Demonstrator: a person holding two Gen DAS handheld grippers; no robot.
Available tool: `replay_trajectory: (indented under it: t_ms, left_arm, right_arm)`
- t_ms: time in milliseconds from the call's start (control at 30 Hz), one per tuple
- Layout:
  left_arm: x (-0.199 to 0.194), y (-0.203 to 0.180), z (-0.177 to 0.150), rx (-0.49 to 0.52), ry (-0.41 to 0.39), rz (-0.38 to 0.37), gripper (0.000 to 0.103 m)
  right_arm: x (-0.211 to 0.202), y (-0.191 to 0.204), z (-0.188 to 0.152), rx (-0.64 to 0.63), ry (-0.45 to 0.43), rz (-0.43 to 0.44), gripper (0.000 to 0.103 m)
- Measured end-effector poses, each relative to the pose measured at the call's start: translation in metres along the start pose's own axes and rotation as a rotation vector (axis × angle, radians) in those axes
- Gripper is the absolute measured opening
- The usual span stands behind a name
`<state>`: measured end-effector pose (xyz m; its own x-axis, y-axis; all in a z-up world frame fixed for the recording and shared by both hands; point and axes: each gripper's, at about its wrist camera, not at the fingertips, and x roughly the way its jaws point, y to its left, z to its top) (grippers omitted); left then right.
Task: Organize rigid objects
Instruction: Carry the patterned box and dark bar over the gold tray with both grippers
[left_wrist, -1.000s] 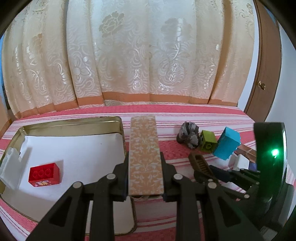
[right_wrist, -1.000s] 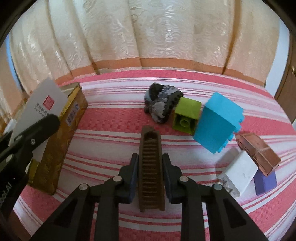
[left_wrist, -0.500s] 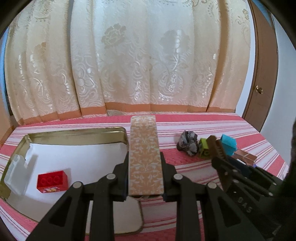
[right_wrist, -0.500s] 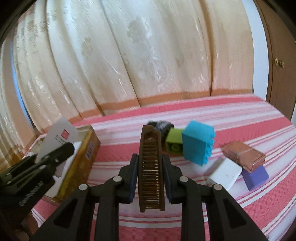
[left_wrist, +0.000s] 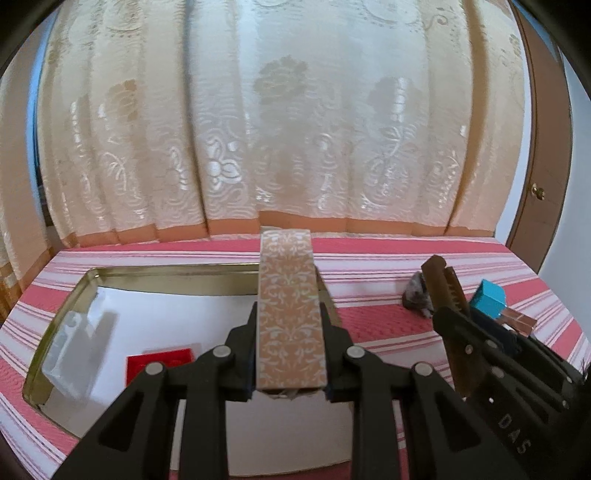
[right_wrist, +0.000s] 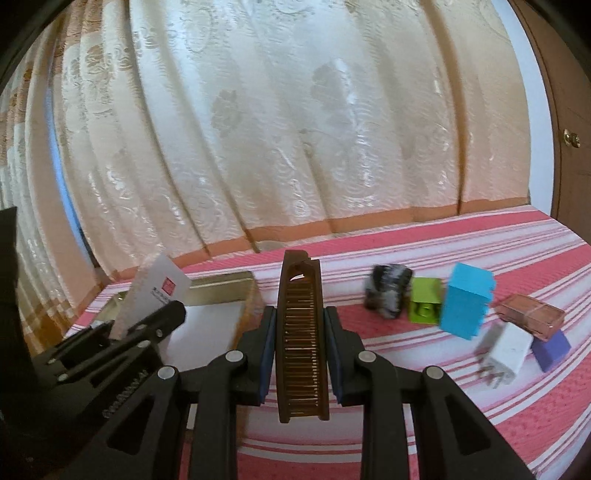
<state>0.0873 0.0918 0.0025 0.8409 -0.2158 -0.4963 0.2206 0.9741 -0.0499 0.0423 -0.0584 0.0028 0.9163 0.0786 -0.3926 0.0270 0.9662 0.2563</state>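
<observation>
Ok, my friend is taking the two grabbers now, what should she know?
Left gripper: shut on the long peach box with white flower pattern, held above the gold metal tin.
Right gripper: shut on the brown plastic comb, held above the striped pink cloth.
Done: the red toy brick and a clear plastic piece lie in the tin.
Left on the cloth: grey-black stone, green brick, blue block, copper-coloured box, white plug charger, purple block.
Next, probably: put box and comb in the tin.
</observation>
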Motion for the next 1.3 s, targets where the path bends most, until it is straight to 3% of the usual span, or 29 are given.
replay_trajectory:
  t_ms: [700, 1300]
  left_arm:
    - [-0.007, 0.085, 0.003, -0.094, -0.017, 0.113, 0.024]
    - [-0.002, 0.130, -0.004, -0.125, 0.015, 0.209, 0.024]
  right_arm:
    - [0.017, 0.092, -0.007, -0.043, -0.002, 0.108, 0.028]
    - [0.049, 0.128, -0.015, -0.045, 0.045, 0.106, 0.028]
